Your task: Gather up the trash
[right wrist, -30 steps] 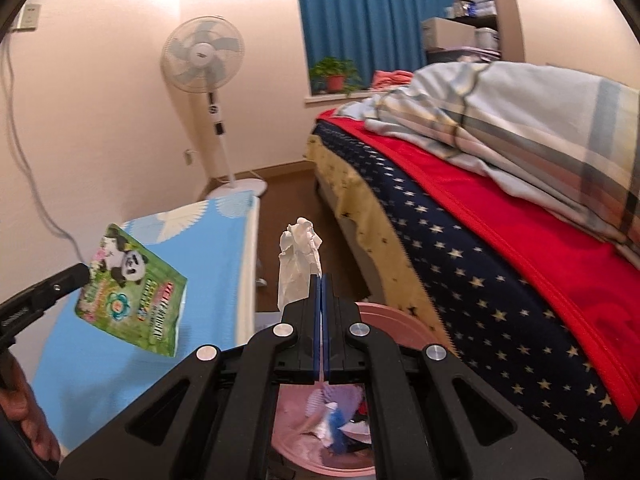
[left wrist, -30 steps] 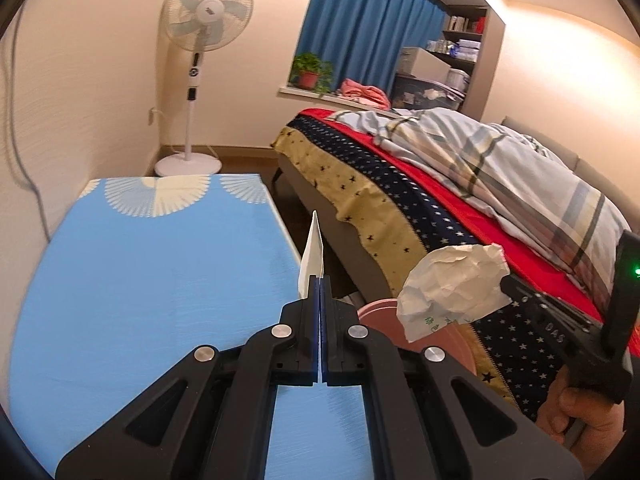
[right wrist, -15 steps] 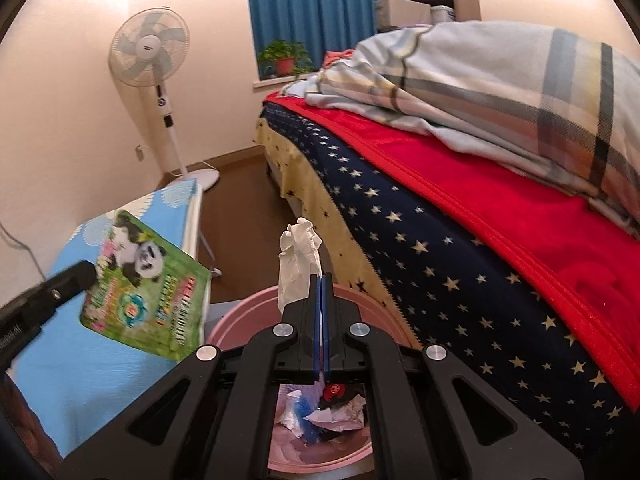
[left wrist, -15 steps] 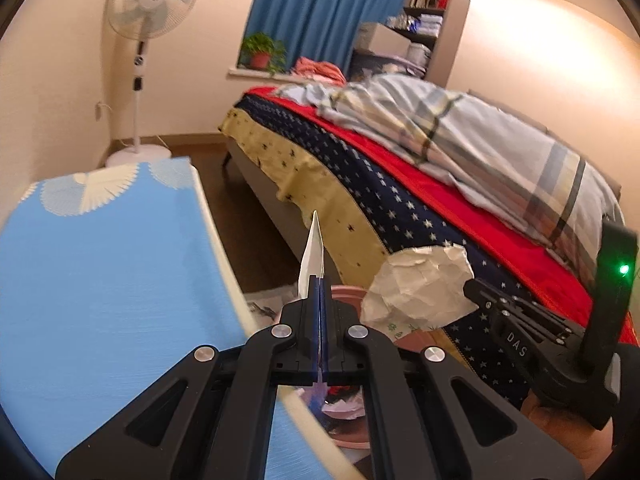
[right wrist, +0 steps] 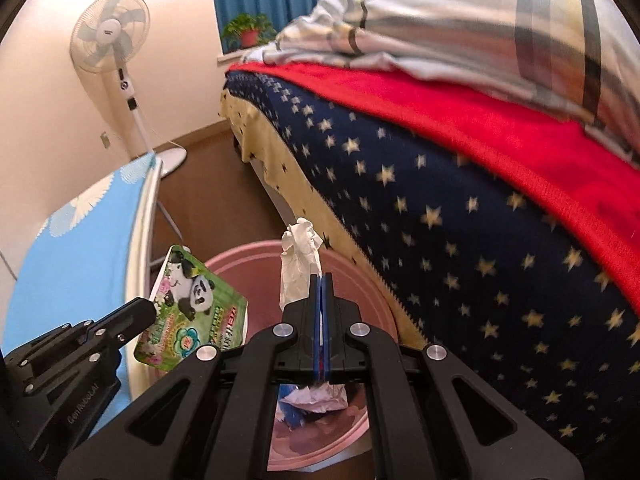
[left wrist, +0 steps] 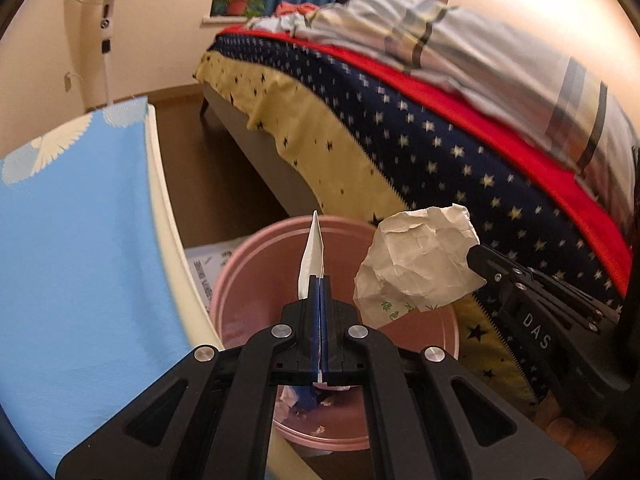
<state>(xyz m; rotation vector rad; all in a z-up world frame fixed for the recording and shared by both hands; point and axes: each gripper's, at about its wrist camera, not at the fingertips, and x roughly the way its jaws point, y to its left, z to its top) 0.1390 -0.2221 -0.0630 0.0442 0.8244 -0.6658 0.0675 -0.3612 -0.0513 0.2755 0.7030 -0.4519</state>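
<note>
A pink bin [left wrist: 240, 264] stands on the floor between the table and the bed, with crumpled trash [right wrist: 316, 396] at its bottom. My left gripper [left wrist: 320, 280] is shut on a green panda-print packet [right wrist: 192, 312], which the left wrist view shows edge-on as a white sliver [left wrist: 312, 252]. It hangs over the bin's left rim [right wrist: 248, 252]. My right gripper [right wrist: 321, 280] is shut on a crumpled white paper [right wrist: 298, 256], and the left wrist view shows that paper [left wrist: 416, 268] above the bin's right side.
A table with a blue cloth [left wrist: 80, 240] borders the bin on the left. On the right is a bed with a star-patterned blanket [left wrist: 420, 152]. A standing fan [right wrist: 112, 44] is by the far wall. Printed paper [left wrist: 204, 268] lies on the floor beside the bin.
Both grippers have dropped and moved from beside the table toward the pink bin, which now lies right under them. Each still grips its piece of trash.
</note>
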